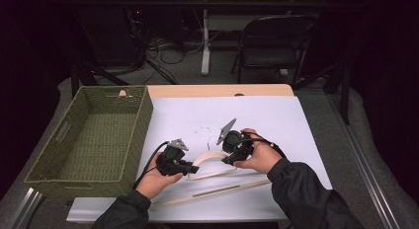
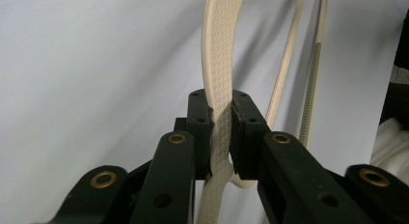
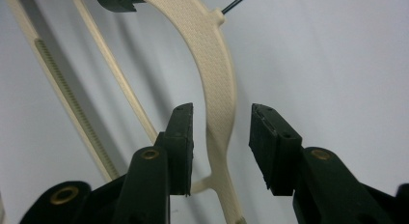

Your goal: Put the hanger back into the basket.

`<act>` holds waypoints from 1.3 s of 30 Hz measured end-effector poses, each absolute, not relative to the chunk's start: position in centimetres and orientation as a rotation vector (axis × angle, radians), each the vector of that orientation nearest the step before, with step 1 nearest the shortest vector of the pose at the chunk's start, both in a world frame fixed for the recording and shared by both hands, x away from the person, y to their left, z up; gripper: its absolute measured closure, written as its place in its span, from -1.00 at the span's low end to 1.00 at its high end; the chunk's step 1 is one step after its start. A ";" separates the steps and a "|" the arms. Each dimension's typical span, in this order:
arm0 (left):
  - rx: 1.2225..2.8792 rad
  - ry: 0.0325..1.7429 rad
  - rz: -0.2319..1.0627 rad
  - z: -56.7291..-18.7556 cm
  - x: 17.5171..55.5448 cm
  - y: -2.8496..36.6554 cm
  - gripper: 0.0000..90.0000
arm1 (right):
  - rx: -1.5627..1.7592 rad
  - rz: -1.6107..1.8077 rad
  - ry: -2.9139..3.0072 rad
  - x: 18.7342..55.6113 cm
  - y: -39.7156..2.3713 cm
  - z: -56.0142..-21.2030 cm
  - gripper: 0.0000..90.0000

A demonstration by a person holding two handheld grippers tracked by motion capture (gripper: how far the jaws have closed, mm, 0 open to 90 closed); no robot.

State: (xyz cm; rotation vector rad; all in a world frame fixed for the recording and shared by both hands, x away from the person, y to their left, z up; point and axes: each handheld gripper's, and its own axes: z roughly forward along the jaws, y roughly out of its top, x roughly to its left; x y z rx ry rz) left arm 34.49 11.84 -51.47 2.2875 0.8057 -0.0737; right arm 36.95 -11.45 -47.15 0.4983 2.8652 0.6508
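Cream plastic is what I'm working with — a clothes hanger [image 1: 210, 165] lying on the white sheet [image 1: 276, 120] that covers the table, toward the near edge and roughly midway between the left and right edges. Its wire hook [image 1: 203, 132] points toward the far edge, and its long straight bar [image 1: 212, 192] runs close to the near edge.

I have my left gripper [image 1: 184, 166] clamped on the hanger's left shoulder; in the left gripper view the pads are pressed tight against both faces of the textured arm [image 2: 219, 79], so that end is pinned for me. That hold looks deliberate: one end fixed keeps the hanger from skating across the smooth sheet while the other hand comes in.

My right gripper [image 1: 231, 159] sits at the opposite shoulder with its jaws spread about halfway. In the right gripper view the curved arm [image 3: 217, 84] passes between the two pads without touching either, so nothing is held there yet. I judge this to be the lining-up before a second grip, which would let both hands lift it level.

A green woven basket [image 1: 143, 120] stands along the left edge, empty and open at the top — a likely place to carry the hanger, though that's my guess.
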 end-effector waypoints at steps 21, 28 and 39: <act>2.250 0.723 -0.163 -50.3 33.5 13.1 0.42 | 0.316 0.639 2.808 35.5 -10.1 -47.2 0.66; 2.321 0.690 -0.193 -50.4 32.8 13.3 0.36 | 0.270 0.637 2.770 34.6 -10.3 -46.7 0.67; 2.396 0.644 -0.213 -51.1 32.4 12.8 0.62 | 0.230 0.649 2.751 33.6 -10.5 -46.3 0.68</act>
